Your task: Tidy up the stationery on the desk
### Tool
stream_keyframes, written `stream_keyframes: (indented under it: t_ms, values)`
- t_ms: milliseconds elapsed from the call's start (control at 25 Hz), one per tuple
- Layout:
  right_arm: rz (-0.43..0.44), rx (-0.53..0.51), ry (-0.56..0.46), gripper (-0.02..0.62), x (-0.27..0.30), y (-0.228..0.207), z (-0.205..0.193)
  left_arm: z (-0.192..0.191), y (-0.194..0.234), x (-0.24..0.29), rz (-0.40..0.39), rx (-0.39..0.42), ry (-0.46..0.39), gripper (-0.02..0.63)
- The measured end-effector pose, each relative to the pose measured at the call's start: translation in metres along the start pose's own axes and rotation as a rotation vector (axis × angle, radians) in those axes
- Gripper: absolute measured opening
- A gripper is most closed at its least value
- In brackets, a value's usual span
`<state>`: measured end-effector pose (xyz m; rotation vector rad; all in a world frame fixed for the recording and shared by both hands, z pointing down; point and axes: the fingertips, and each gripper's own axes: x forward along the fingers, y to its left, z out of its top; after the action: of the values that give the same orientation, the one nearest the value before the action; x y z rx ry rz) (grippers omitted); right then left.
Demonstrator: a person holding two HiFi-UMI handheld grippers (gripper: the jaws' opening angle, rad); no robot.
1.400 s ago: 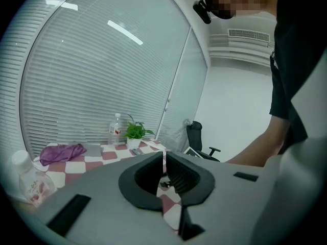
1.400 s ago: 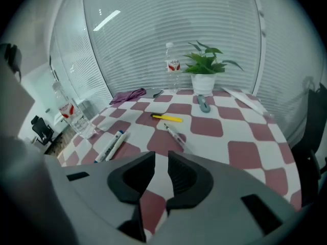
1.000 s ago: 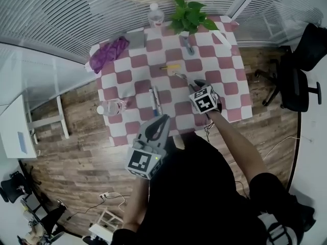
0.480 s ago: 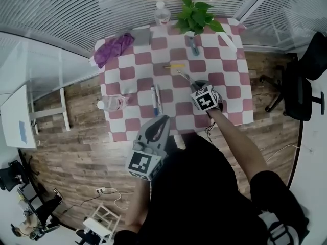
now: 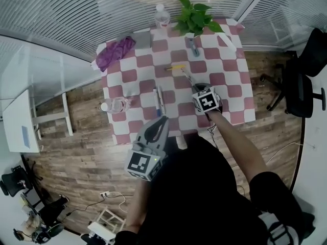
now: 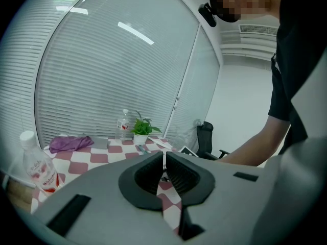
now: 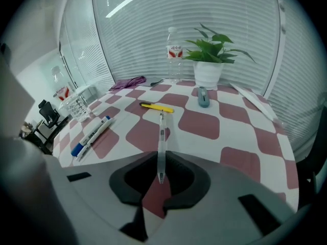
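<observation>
Keeps left gripper pressed shut on nothing, off the near table edge, same as a second ago. Has just been narrowing right gripper jaws, now pinching the near end of the clear pen. Lies flat on the checked tablecloth: slim see-through barrel, pointing away, far tip just short of the yellow pen. Beyond, unchanged: two markers leftward, potted plant at the far edge.

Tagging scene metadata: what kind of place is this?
Probably an office or meeting room: window blinds, a swivel office chair on wood flooring, and a checkered table with a clear pen and markers.
</observation>
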<state>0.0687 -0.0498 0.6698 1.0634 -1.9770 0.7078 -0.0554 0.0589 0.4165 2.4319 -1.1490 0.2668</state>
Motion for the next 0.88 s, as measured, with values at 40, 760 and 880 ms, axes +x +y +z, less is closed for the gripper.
stream_keyframes:
  t_ms: [40, 760, 880]
  values:
    - [0.000, 0.024, -0.008, 0.063, -0.002, 0.003, 0.001, 0.000, 0.003, -0.001, -0.005, 0.005, 0.003, 0.043]
    - [0.072, 0.489, -0.072, 0.063, -0.011, 0.118, -0.010, 0.002, 0.041, -0.030, -0.130, 0.044, 0.043, 0.043]
    - [0.067, 0.505, -0.066, 0.063, -0.005, 0.133, -0.013, 0.001, 0.046, -0.035, -0.151, 0.050, 0.044, 0.043]
